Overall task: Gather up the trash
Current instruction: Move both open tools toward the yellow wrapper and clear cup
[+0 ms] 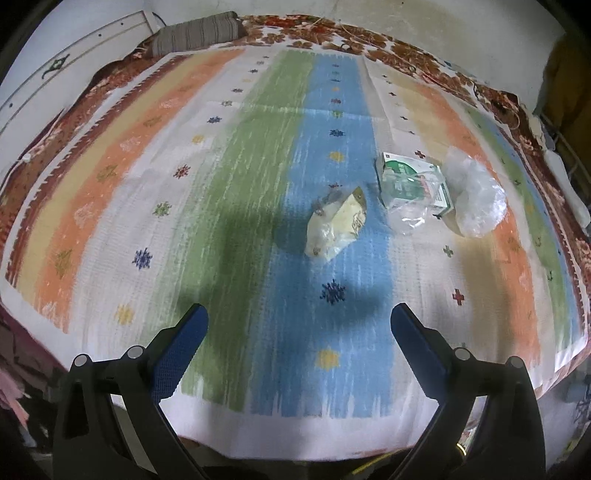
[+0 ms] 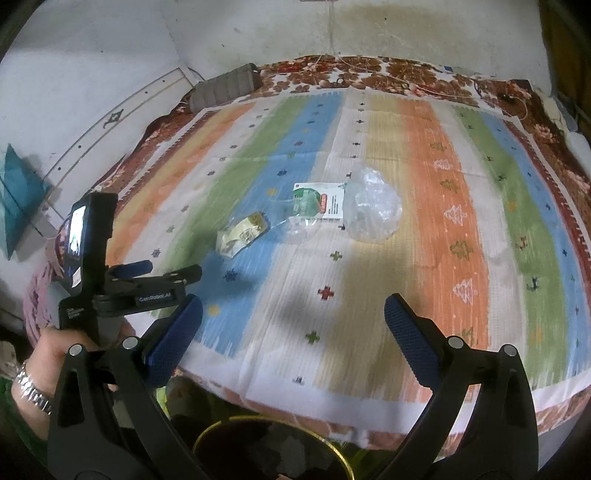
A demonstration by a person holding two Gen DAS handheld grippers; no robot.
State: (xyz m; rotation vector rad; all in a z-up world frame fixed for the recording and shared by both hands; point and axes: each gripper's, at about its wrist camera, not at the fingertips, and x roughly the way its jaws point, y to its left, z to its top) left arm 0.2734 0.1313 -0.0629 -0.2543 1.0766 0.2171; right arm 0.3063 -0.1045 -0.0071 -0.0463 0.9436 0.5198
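Where the blue stripe of the striped cloth (image 1: 258,155) runs down the middle, a crumpled yellowish wrapper (image 1: 336,227) lies, well ahead of the left gripper (image 1: 299,325) and slightly right of its centre line; just right of it, a green-and-white packet (image 1: 410,177) under clear film; touching that packet's right side, a crumpled clear plastic bag (image 1: 474,195). Left gripper: fingers spread wide, nothing between them, hovering over the near part of the cloth. Right gripper (image 2: 293,314): fingers likewise spread wide and empty; wrapper (image 2: 242,232) far and left of it, packet (image 2: 319,201) and clear bag (image 2: 373,208) far ahead, all well apart from the fingertips. Near edge, below the right gripper: dark bin with a gold rim (image 2: 221,428). Far left: striped cushion (image 1: 199,33) against the wall.
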